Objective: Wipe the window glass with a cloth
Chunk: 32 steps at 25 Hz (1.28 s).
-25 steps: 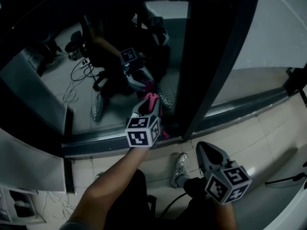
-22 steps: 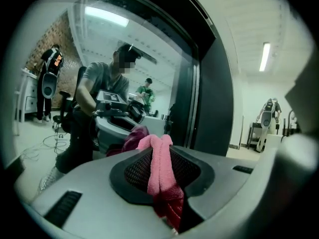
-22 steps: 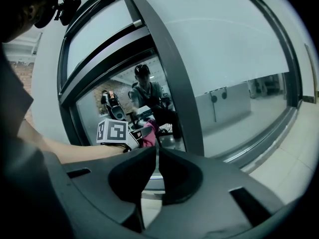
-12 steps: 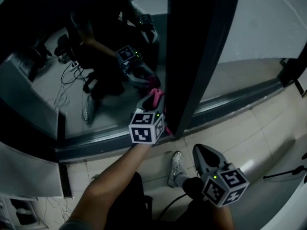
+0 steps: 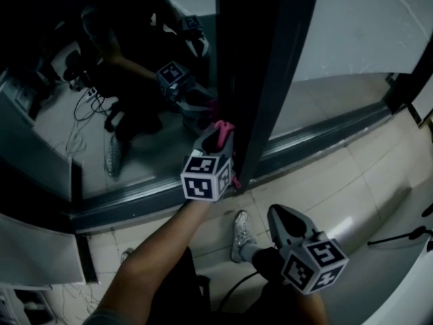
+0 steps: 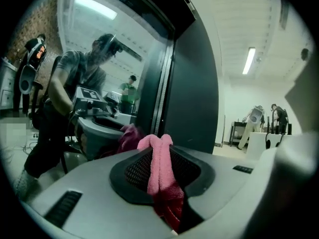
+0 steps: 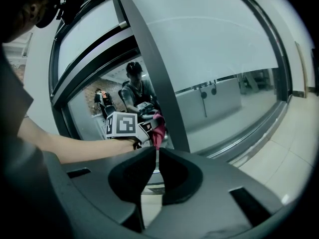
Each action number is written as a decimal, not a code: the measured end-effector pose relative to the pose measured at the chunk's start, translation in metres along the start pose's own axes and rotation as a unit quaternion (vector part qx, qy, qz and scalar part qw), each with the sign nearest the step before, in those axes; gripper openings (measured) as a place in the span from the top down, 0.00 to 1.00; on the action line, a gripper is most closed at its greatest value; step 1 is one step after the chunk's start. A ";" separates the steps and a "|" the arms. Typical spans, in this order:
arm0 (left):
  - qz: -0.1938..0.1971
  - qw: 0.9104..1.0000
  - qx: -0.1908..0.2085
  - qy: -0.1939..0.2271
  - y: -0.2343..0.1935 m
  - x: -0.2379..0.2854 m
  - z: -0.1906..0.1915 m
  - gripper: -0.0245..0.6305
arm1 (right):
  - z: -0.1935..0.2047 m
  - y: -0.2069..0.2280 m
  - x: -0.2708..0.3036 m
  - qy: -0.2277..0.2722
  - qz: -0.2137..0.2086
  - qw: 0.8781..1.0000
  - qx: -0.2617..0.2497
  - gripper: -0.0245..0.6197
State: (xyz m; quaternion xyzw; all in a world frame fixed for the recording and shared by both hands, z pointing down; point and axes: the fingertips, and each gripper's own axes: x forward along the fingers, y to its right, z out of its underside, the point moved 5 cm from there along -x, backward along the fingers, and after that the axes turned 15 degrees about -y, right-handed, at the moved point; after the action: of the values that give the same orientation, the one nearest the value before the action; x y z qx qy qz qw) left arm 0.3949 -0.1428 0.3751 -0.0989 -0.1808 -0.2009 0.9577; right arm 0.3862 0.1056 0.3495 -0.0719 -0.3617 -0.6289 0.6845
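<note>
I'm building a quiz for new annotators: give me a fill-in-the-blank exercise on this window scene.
The left gripper is shut on a ___ cloth. The right gripper has its jaws together, holding ___. Only the ___ gripper is up at the window glass.
Missing words: pink; nothing; left.

Pale floor tiles [image 5: 352, 181] run beneath a dark window frame [image 5: 270, 66]. A ceiling strip light [image 6: 247, 60] glows above white walls [image 6: 234, 108].
</note>
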 end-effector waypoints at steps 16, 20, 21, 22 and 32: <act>-0.018 0.998 0.048 -0.026 0.000 0.019 0.062 0.82 | -0.002 0.007 0.053 0.009 -0.038 0.999 0.027 0.93; -0.019 0.999 0.040 -0.013 -0.003 0.026 0.061 0.82 | -0.001 0.018 0.075 0.011 -0.042 0.999 0.025 0.93; -0.018 0.999 0.033 -0.012 -0.005 0.028 0.061 0.82 | -0.002 0.021 0.081 0.014 -0.042 0.999 0.025 0.93; -0.018 0.999 0.029 -0.012 -0.006 0.029 0.060 0.82 | -0.002 0.024 0.088 0.016 -0.040 0.999 0.026 0.93; -0.051 0.998 0.004 -0.025 -0.013 0.025 0.064 0.82 | 0.008 0.038 0.122 0.002 0.021 1.000 -0.007 0.93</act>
State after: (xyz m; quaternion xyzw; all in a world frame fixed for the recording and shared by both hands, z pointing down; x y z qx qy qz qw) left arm 0.3916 -0.1464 0.4449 -0.0910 -0.2098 -0.2459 0.9419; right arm 0.4113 0.0192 0.4404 -0.0833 -0.3540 -0.6171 0.6978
